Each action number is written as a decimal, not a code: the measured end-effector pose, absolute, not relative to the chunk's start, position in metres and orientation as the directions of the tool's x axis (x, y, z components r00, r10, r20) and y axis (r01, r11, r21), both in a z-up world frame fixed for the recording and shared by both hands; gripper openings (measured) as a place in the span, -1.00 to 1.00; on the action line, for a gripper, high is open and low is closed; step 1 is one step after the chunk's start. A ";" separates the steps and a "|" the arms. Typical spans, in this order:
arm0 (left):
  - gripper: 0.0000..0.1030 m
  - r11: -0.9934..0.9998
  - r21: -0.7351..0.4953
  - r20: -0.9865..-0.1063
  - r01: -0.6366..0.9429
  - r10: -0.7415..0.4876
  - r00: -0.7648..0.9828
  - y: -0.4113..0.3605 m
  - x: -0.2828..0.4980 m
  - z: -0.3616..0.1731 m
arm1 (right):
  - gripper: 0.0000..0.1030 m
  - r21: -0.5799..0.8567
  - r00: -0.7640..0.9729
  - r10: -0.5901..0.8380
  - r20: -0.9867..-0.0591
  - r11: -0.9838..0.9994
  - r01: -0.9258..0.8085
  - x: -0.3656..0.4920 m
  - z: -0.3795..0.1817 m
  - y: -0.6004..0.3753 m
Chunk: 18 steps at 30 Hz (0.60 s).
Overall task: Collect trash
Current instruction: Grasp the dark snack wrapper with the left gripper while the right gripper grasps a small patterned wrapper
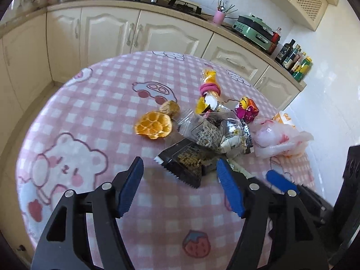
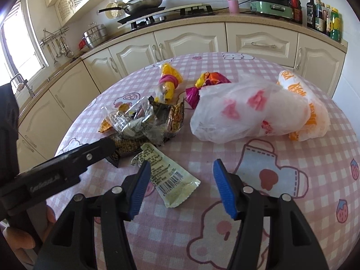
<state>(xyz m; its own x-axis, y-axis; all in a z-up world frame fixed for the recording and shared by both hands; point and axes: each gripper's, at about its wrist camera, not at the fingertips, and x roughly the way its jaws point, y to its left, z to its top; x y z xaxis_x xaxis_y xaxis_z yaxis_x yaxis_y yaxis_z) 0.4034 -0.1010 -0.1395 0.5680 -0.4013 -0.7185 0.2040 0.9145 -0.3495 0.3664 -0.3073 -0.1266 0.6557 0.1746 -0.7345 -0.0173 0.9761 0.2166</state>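
Trash lies on a round table with a pink checked cloth (image 1: 94, 103). In the left wrist view I see an orange peel (image 1: 153, 124), a dark snack wrapper (image 1: 182, 164), crumpled clear and printed wrappers (image 1: 216, 132), a yellow wrapper with a pink band (image 1: 209, 85), a magenta candy wrapper (image 1: 246, 110) and a white plastic bag (image 1: 279, 139). My left gripper (image 1: 180, 171) is open, its jaws either side of the dark wrapper. My right gripper (image 2: 181, 171) is open just above a pale sachet (image 2: 171, 177). The white plastic bag (image 2: 249, 110) lies beyond it.
Cream kitchen cabinets (image 2: 184, 42) and a counter ring the table, with a stove and pan (image 2: 144, 2), a green appliance (image 2: 272, 4) and bottles (image 2: 324, 18). The left gripper's arm (image 2: 67, 162) reaches in at the left of the right wrist view.
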 end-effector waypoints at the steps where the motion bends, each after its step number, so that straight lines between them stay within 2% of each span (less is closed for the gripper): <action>1: 0.19 0.916 -0.346 -0.719 0.203 -0.398 0.571 -0.103 0.404 -0.141 | 0.12 0.217 0.651 0.178 -0.738 0.976 -0.020 0.367 -0.128 -0.307; 2: 0.04 0.927 -0.317 -0.720 0.200 -0.373 0.586 -0.106 0.404 -0.141 | 0.14 0.214 0.648 0.179 -0.740 0.976 -0.025 0.368 -0.128 -0.306; 3: -0.23 0.930 -0.305 -0.724 0.205 -0.367 0.585 -0.109 0.404 -0.142 | 0.15 0.211 0.647 0.181 -0.741 0.977 -0.032 0.369 -0.128 -0.304; 4: -0.42 0.921 -0.325 -0.716 0.216 -0.388 0.581 -0.110 0.404 -0.143 | 0.16 0.206 0.645 0.180 -0.742 0.978 -0.036 0.369 -0.128 -0.302; 6: -0.56 0.906 -0.355 -0.703 0.229 -0.421 0.573 -0.110 0.402 -0.144 | 0.23 0.191 0.639 0.177 -0.749 0.980 -0.048 0.371 -0.129 -0.298; 12: -0.73 0.908 -0.345 -0.663 0.236 -0.414 0.623 -0.096 0.379 -0.131 | 0.24 0.087 0.623 0.125 -0.772 0.992 -0.091 0.375 -0.131 -0.279; 13: -0.73 0.909 -0.346 -0.658 0.234 -0.412 0.630 -0.091 0.374 -0.128 | 0.18 0.068 0.621 0.118 -0.775 0.992 -0.103 0.375 -0.131 -0.275; 14: -0.73 0.907 -0.350 -0.651 0.232 -0.414 0.636 -0.085 0.367 -0.126 | -0.11 0.059 0.622 0.117 -0.774 0.992 -0.114 0.374 -0.131 -0.272; 15: -0.73 0.908 -0.349 -0.649 0.230 -0.412 0.640 -0.082 0.363 -0.124 | -0.18 0.059 0.624 0.131 -0.770 0.989 -0.133 0.372 -0.130 -0.270; 17: -0.74 0.917 -0.335 -0.642 0.216 -0.389 0.661 -0.074 0.351 -0.120 | -0.44 0.058 0.627 0.136 -0.767 0.988 -0.143 0.370 -0.129 -0.268; 18: -0.74 0.919 -0.332 -0.638 0.213 -0.385 0.667 -0.070 0.345 -0.118 | -0.49 0.063 0.631 0.142 -0.763 0.987 -0.146 0.369 -0.129 -0.267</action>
